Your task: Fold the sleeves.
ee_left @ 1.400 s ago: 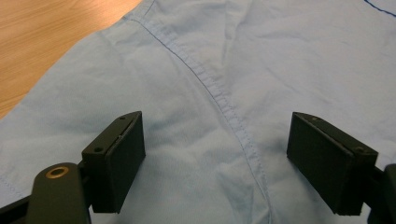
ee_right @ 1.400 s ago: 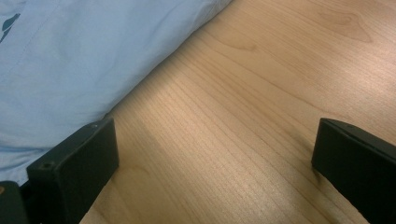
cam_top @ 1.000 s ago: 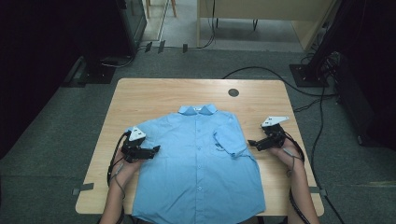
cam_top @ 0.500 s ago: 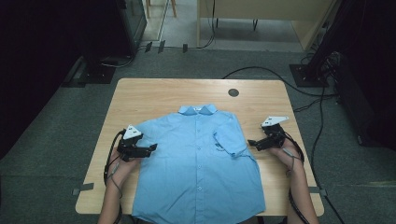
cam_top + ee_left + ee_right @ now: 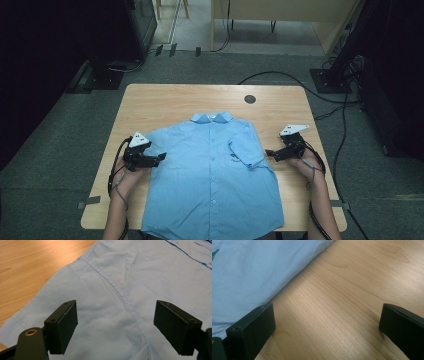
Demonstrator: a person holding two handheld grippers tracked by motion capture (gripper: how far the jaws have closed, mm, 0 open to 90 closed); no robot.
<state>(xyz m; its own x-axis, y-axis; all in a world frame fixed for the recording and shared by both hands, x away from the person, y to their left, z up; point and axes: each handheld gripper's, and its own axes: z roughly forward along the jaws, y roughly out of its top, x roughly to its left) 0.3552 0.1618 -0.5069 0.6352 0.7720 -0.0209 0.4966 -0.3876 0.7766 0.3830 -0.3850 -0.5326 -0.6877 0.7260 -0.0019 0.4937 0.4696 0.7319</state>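
Both jaws wide: left gripper [image 5: 161, 157] over blue shirt [image 5: 212, 185] sleeve [image 5: 82, 315] may pinch two layers; right gripper [image 5: 269, 152] on bare table [image 5: 352, 297] may miss the cloth.

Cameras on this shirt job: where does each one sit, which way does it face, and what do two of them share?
High view: above the person's side, looking forward and down on the table, blue shirt, both forearms, left tool and right tool.
Left gripper view: on the left tool, looking along its open jaws at the sleeve seam.
Right gripper view: on the right tool, open jaws over bare wood beside the shirt edge.
Shared: all show shirt and table.
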